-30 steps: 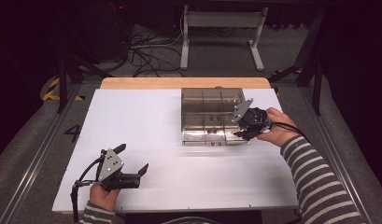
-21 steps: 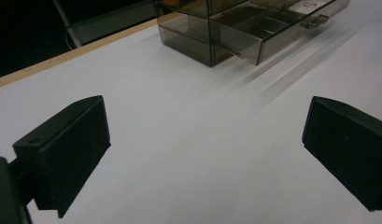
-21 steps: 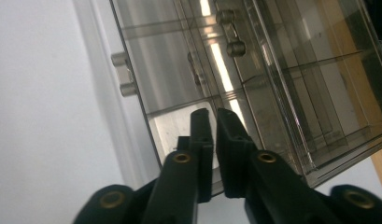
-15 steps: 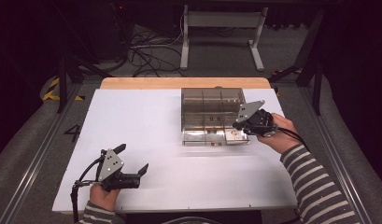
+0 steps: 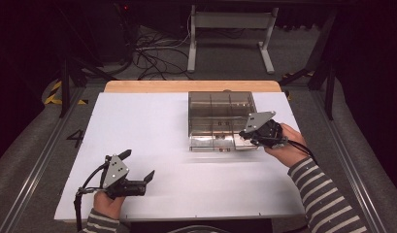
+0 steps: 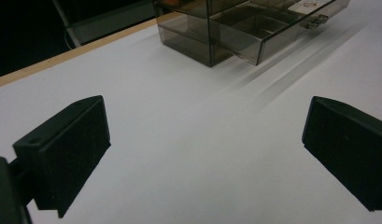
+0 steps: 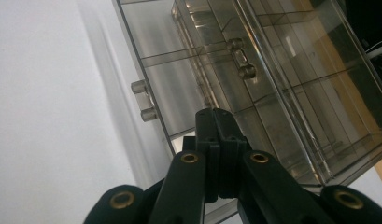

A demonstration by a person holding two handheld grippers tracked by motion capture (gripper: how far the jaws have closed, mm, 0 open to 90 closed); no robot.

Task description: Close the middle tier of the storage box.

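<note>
The right tool [image 5: 241, 134] has come a little nearer the person over the last second, and its grey plate now tilts more steeply. It sits at the right end of the pulled-out bottom drawer [image 5: 210, 143] of the smoky, see-through plastic drawer box [image 5: 220, 109]. In the right gripper view its black jaws are pressed together with no gap. The tips lie against the drawer's clear front wall, and nothing can be seen pinched between them. The drawer's small cylindrical knob handle [image 7: 144, 100] stands just to the left of the tips, free of them.

The drawer itself juts out toward the person about as far as it did a second ago, so the shift looks like the hand re-seating itself rather than moving the drawer. The front edge is blurred, which may mean it is just starting to slide, though in which direction I cannot tell.

The left tool [image 5: 138, 164] has not stirred. It is low on the white surface [image 5: 152, 121], its jaws spread wide and holding nothing, and the box is well ahead of it and off to its right.
</note>
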